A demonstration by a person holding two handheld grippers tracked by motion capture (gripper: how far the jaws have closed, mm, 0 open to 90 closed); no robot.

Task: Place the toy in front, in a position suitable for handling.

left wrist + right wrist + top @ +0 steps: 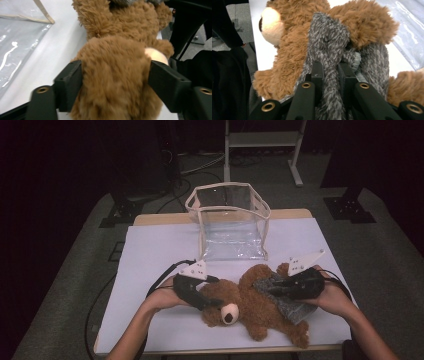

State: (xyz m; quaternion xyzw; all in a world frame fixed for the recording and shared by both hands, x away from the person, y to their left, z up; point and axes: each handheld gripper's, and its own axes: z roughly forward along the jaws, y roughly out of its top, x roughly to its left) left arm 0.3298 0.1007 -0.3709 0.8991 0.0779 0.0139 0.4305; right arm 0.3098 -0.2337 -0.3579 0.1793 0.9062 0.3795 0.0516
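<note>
Brown plush teddy bear (pixel 250 302) lies on its back at the table's near edge. Left gripper (pixel 116 82) straddles its head, jaws spread wide with the fur filling the gap; a firm clamp can't be told. Right gripper (pixel 331 75) is clenched on the grey knit sweater (pixel 329 47). Best pull the sweater slowly while steadying the head. Clear bag (pixel 230 220) stands farther back.
</note>
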